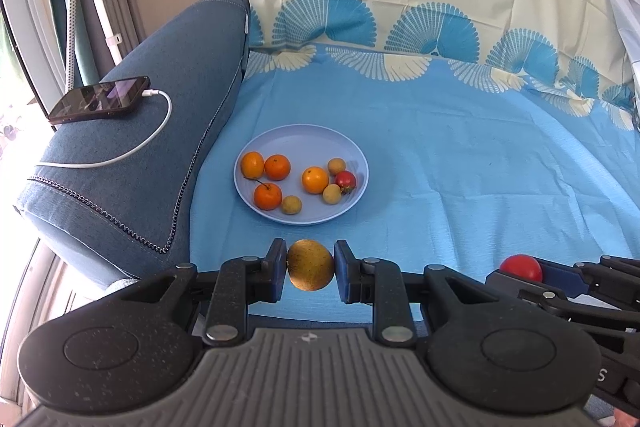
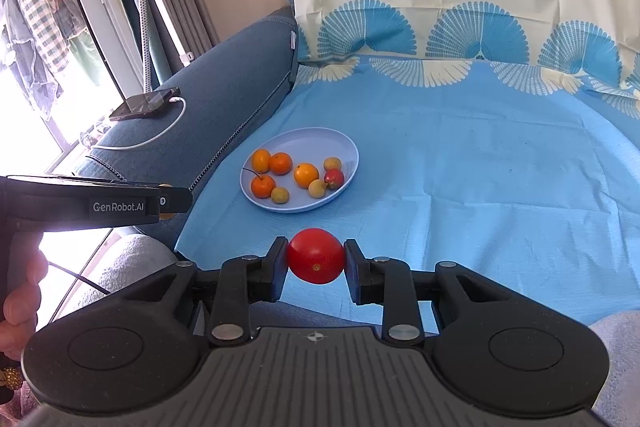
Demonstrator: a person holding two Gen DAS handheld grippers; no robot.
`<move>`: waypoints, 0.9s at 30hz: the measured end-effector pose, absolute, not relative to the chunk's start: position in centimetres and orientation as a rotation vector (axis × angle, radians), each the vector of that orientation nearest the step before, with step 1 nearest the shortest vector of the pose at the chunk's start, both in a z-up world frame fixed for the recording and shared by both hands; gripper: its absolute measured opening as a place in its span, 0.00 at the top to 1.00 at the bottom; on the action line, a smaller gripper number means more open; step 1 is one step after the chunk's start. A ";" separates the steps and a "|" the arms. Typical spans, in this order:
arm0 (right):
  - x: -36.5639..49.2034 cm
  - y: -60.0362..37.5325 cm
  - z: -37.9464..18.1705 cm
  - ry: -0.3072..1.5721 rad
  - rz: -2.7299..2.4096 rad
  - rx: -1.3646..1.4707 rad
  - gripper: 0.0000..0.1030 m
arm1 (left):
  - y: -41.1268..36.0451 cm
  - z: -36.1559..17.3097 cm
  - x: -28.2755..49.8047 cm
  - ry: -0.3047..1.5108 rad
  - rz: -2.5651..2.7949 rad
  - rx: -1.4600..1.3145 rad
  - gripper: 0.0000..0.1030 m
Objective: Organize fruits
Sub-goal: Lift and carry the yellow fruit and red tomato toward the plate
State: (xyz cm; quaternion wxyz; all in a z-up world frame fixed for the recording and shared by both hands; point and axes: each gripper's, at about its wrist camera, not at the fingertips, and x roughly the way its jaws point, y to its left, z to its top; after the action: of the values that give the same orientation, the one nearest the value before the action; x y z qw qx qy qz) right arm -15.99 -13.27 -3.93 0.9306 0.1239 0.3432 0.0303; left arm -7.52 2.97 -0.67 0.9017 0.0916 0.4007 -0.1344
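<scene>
Longan (image 1: 310, 265) sat pinched between the left gripper's (image 1: 310, 269) closed jaws, and a red tomato (image 2: 315, 255) was clamped likewise in the right gripper (image 2: 316, 259). The fruit plate (image 1: 304, 139) lay at twelve o'clock from both, slightly nearer the left gripper.

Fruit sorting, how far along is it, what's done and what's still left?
Mostly done, it seems: the plate already holds four oranges, three small yellowish fruits and one red fruit. In hand: the left gripper is shut on a brown round fruit, and the right gripper is shut on a red tomato, both short of the plate. Left: set those two down; no loose fruit shows on the blue sheet.
</scene>
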 end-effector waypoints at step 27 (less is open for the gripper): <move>-6.4 -12.9 -6.3 0.816 0.117 0.276 0.70 | 3.4 -3.2 2.5 0.953 -0.201 0.168 0.73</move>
State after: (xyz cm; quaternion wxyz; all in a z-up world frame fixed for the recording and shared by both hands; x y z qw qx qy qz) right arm -6.43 -12.93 -6.25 0.9070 0.1337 0.3952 0.0566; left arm 2.47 3.40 -3.18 0.8803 0.0807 0.4573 -0.0965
